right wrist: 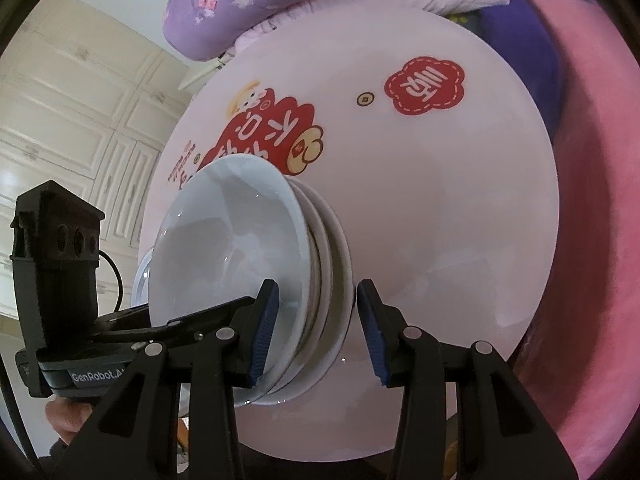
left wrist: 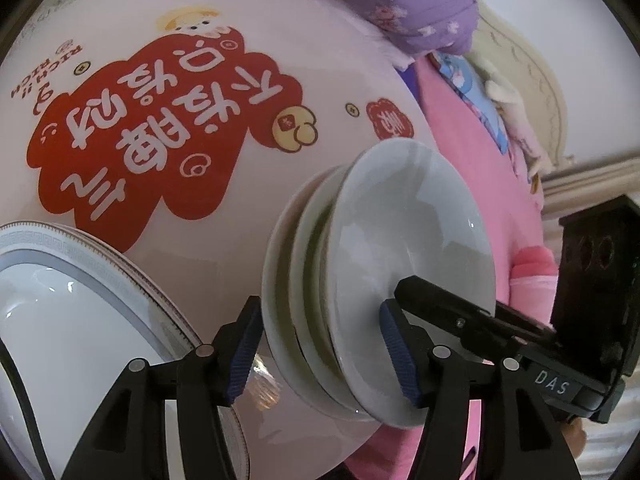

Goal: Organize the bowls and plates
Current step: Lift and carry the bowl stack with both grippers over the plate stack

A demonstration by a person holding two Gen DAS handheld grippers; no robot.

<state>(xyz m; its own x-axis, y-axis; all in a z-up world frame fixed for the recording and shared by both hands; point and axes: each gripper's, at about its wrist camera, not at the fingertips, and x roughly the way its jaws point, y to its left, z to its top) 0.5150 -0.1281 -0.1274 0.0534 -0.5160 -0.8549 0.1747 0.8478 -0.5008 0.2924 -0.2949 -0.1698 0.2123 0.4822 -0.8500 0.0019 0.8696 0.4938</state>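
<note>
Probably a home bedroom: floral purple quilt (right wrist: 240,4), cream panelled wardrobe (right wrist: 80,128), pink bedding (right wrist: 592,240).

A stack of pale white bowls (left wrist: 400,248) sits nested on the pink round table (left wrist: 224,32), at about five o'clock from the table's red printed characters in the left wrist view. At roughly eight o'clock from the stack lies a white plate (left wrist: 60,312) with a grey patterned rim. In the right wrist view the stack (right wrist: 240,256) appears at seven o'clock on the table (right wrist: 460,200).
</note>
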